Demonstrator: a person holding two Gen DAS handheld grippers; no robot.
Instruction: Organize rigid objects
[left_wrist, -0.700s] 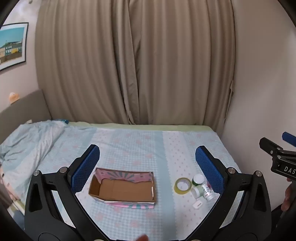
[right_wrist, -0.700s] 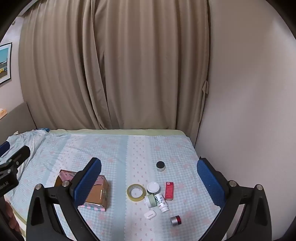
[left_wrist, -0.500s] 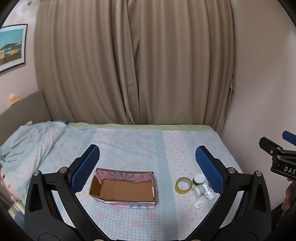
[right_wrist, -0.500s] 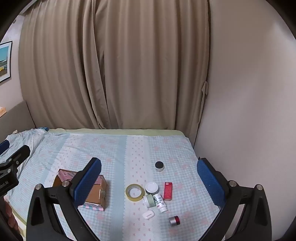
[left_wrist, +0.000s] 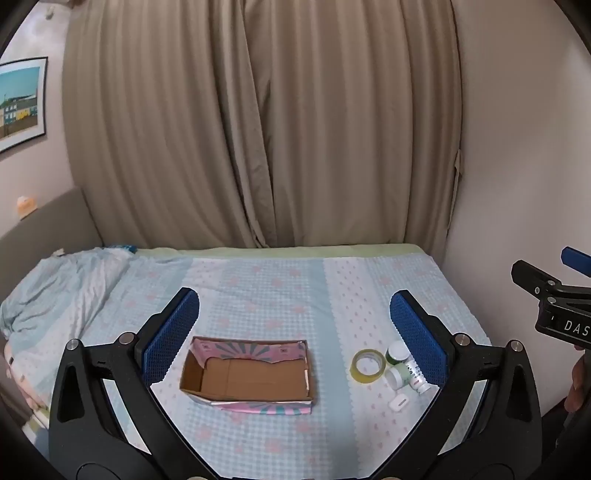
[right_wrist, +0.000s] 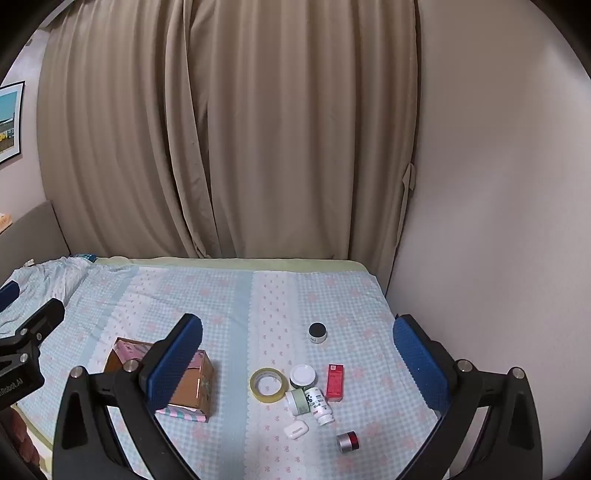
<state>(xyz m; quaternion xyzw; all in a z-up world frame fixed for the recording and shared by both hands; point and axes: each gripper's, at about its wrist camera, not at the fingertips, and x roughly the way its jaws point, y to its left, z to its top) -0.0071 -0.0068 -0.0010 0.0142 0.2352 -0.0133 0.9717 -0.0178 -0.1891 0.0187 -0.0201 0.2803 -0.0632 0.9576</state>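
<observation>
The left gripper (left_wrist: 293, 334) and right gripper (right_wrist: 297, 356) are both spread wide and hold nothing. The cardboard box (left_wrist: 249, 373) lies open on the bed (left_wrist: 258, 288). Right of the box: tape roll (right_wrist: 268, 384), white-lidded jar (right_wrist: 303, 376), red carton (right_wrist: 334, 381), white bottle (right_wrist: 319, 404).

Matt cardboard box (left_wrist: 248, 376) on checked cloth bedsheet (left_wrist: 258, 288); glossy tape roll (right_wrist: 268, 384).
</observation>
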